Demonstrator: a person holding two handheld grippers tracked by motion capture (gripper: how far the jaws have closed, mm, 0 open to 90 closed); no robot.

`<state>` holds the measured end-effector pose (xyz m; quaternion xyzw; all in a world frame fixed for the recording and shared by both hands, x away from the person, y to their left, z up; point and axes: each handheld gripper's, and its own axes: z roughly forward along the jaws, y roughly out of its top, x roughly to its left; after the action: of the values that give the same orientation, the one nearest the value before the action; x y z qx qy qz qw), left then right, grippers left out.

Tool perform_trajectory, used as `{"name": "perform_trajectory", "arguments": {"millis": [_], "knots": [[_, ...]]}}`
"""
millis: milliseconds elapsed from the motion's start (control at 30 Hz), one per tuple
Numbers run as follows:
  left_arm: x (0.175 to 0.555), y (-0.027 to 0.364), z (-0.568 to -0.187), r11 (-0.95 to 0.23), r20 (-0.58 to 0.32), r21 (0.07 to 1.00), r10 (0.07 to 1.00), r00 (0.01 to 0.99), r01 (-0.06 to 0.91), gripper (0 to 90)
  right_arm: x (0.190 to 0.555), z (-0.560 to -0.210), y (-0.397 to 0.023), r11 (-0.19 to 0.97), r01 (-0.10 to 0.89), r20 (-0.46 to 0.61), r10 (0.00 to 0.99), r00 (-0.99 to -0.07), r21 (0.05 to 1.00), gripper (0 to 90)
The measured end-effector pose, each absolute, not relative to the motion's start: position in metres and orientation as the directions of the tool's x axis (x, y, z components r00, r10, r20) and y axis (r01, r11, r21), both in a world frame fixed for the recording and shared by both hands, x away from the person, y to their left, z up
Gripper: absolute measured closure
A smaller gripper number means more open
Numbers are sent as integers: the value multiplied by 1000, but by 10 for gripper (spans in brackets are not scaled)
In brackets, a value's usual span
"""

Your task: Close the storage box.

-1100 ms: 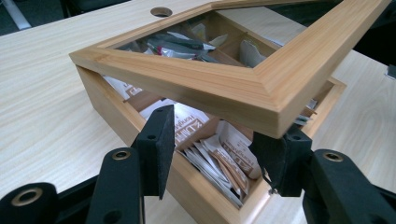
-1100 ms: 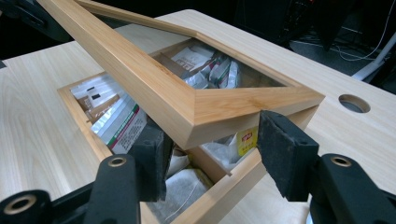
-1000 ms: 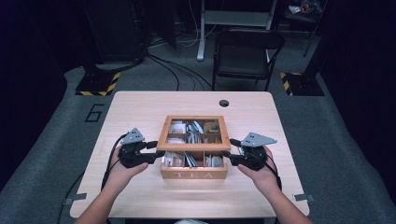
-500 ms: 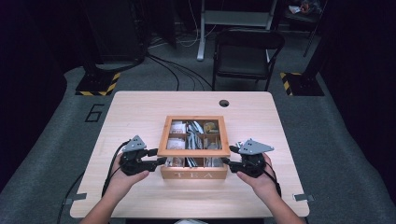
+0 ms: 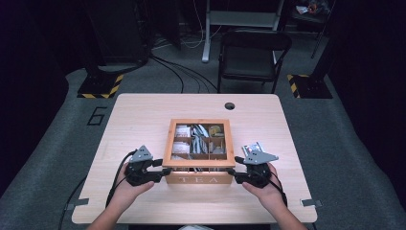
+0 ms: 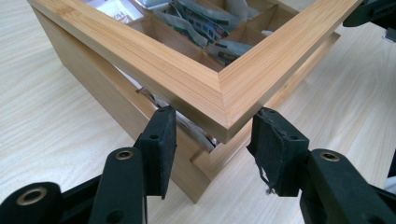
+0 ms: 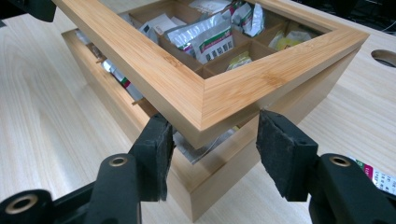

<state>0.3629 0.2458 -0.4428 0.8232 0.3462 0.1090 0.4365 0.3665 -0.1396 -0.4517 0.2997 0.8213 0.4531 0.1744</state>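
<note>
A wooden tea box (image 5: 198,180) marked TEA stands near the table's front edge, its compartments full of tea sachets (image 5: 191,136). Its wooden-framed lid (image 5: 198,162) hangs tilted a little above the box's front wall, leaving a narrow gap. My left gripper (image 5: 160,170) is shut on the lid's front left corner (image 6: 224,100), one pad on each side of the corner. My right gripper (image 5: 234,173) is shut the same way on the front right corner (image 7: 205,100). Sachets (image 7: 205,42) show through the frame and in the gap below it.
A loose tea sachet (image 5: 251,147) lies on the table just right of the box, beside my right hand. The light wooden table (image 5: 143,120) has a round cable hole (image 5: 230,106) at the back. A black chair (image 5: 253,52) stands behind the table.
Both hands have sunk and drawn toward the table's front edge with the lid. The lid now sits much lower over the box, its gap narrower.
</note>
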Motion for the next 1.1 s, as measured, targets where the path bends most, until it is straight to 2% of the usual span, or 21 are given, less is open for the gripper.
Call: {"name": "perform_trajectory", "arguments": {"millis": [367, 600, 767, 1100], "knots": [[360, 247, -450, -389, -142, 774, 663, 735, 500, 504, 363, -456, -140, 437, 352, -6, 633, -774, 828, 459], [352, 256, -444, -374, -138, 782, 675, 725, 498, 467, 359, -454, -148, 406, 353, 19, 633, -774, 843, 457], [355, 264, -442, -341, -136, 800, 699, 702, 494, 463, 361, -452, -152, 366, 373, 42, 662, -748, 853, 445], [367, 277, -441, -301, -137, 809, 738, 661, 504, 443, 371, -453, -167, 337, 390, 22, 733, -680, 857, 439]]}}
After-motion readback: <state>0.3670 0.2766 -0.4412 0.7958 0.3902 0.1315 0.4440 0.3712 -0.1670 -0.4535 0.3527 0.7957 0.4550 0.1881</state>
